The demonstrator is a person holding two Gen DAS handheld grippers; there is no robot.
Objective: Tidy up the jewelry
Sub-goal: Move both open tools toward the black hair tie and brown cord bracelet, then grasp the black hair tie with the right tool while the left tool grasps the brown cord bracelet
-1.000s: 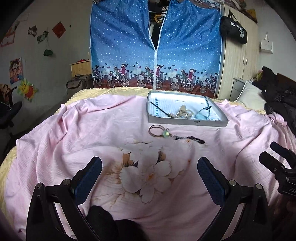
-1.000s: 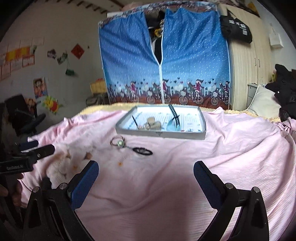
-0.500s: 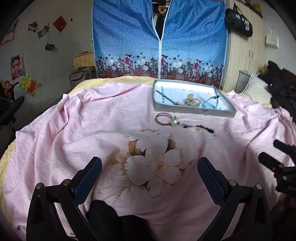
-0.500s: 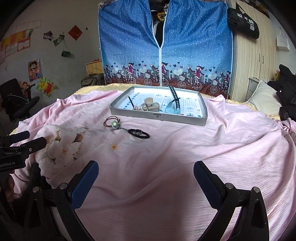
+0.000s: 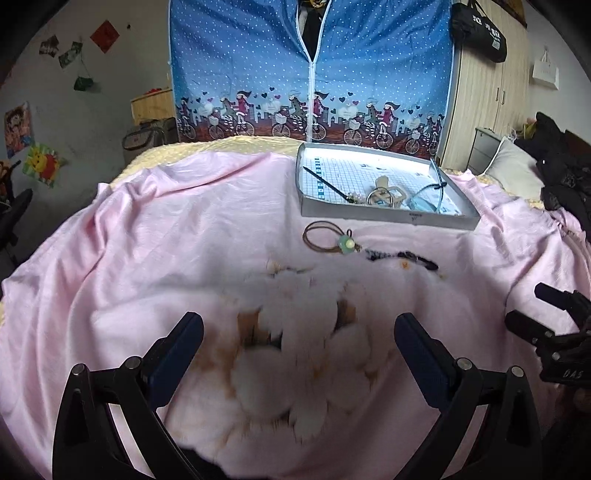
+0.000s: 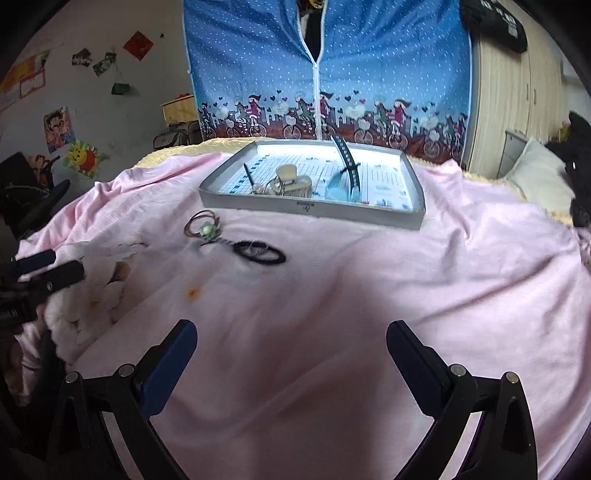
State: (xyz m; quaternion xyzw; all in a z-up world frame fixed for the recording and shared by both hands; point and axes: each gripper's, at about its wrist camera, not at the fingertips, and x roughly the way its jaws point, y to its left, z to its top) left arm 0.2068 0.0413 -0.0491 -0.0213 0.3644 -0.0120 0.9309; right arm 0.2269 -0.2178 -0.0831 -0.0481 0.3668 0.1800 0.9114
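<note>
On a pink bedspread (image 6: 369, 295), grey tray (image 6: 306, 208), hair ties, blue wardrobe curtain behind, both grippers' fingers apart.

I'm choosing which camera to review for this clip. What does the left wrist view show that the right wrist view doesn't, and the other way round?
Only the left wrist view shows the big flower print whole, the right hand-held gripper at its right edge, and the black bag in full.

Only the right wrist view shows the black hair tie as an open loop, the left hand-held gripper at its left edge, and an orange spot.

Both show the tray with its items, the brown cord with a green bead, the pink sheet and the blue curtain.
</note>
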